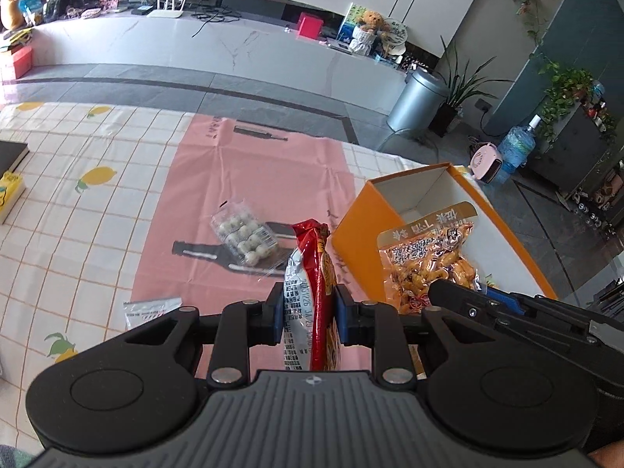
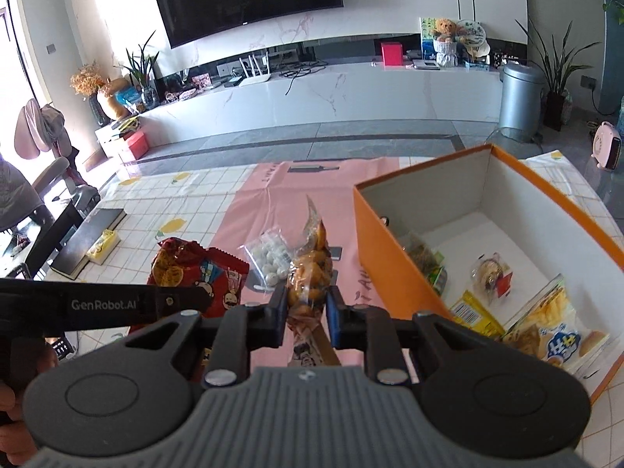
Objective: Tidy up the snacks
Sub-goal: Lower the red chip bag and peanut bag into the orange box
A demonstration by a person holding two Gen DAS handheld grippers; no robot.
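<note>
With both grippers loaded, the orange box (image 2: 394, 269) lies at two o'clock of my right gripper (image 2: 306, 314), clamped on the upright peanut bag (image 2: 310, 273); my left gripper (image 1: 308, 314), pinching the red chip bag (image 1: 316, 273), sits farther off.

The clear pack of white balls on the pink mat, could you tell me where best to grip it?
Both grippers are full now. The clear pack of white balls lies flat on the pink mat, so come from above and pinch across its narrower width, or its loose film edge.
</note>
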